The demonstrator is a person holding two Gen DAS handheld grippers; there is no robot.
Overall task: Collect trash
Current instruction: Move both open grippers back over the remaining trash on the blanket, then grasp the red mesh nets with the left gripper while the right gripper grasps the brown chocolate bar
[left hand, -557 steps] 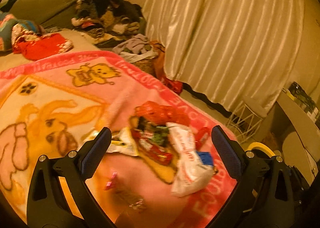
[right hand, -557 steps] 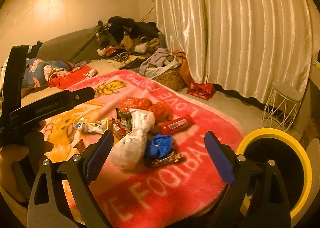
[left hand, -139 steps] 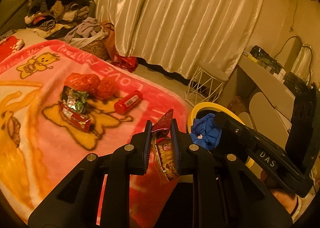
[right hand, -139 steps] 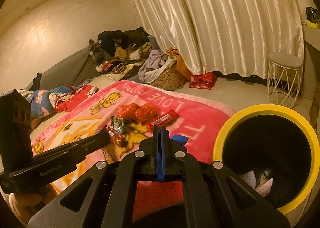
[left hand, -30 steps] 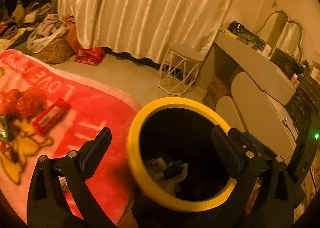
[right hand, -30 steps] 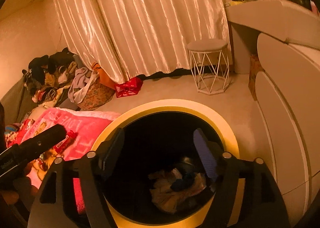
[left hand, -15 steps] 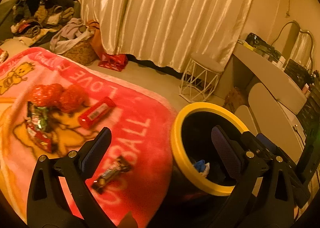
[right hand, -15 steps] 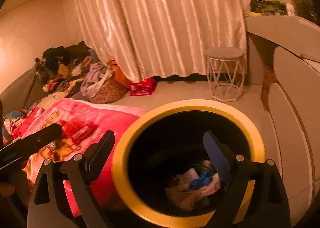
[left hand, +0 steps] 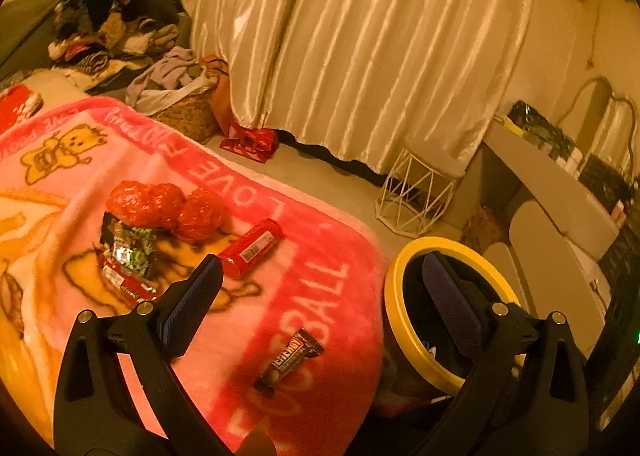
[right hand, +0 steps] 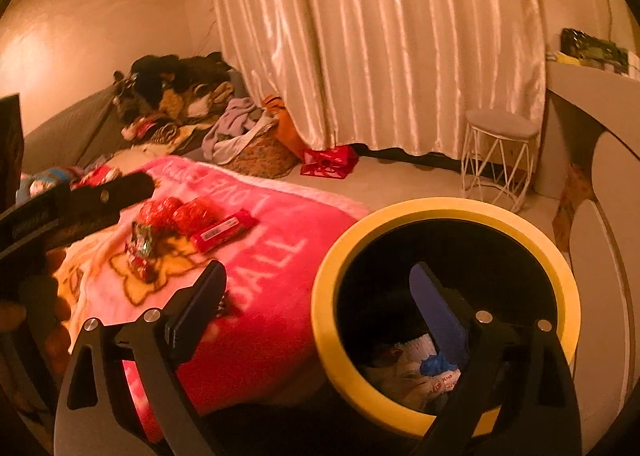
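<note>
Trash lies on a pink blanket (left hand: 304, 280). There is a brown chocolate bar wrapper (left hand: 290, 362) near the front edge, a red tube (left hand: 251, 247), red crumpled bags (left hand: 160, 207) and green and silver wrappers (left hand: 128, 252). My left gripper (left hand: 320, 308) hangs open above the blanket, nothing between its fingers. My right gripper (right hand: 316, 312) is open and empty, its right finger over the yellow-rimmed bin (right hand: 440, 207). Paper and blue trash (right hand: 416, 372) sit in the bin's bottom. The left gripper's body (right hand: 80, 203) shows at the left of the right wrist view.
The bin (left hand: 400, 296) stands on the floor against the blanket's right edge. A white wire stool (left hand: 416, 195), a basket of clothes (left hand: 180, 111), a red box (left hand: 250, 141) and long curtains (left hand: 360, 47) lie beyond. A desk (left hand: 560, 183) is at the right.
Both views have swung left, away from the bin's mouth and toward the blanket. The chocolate bar wrapper has come into the left wrist view. The right gripper's jaws have widened.
</note>
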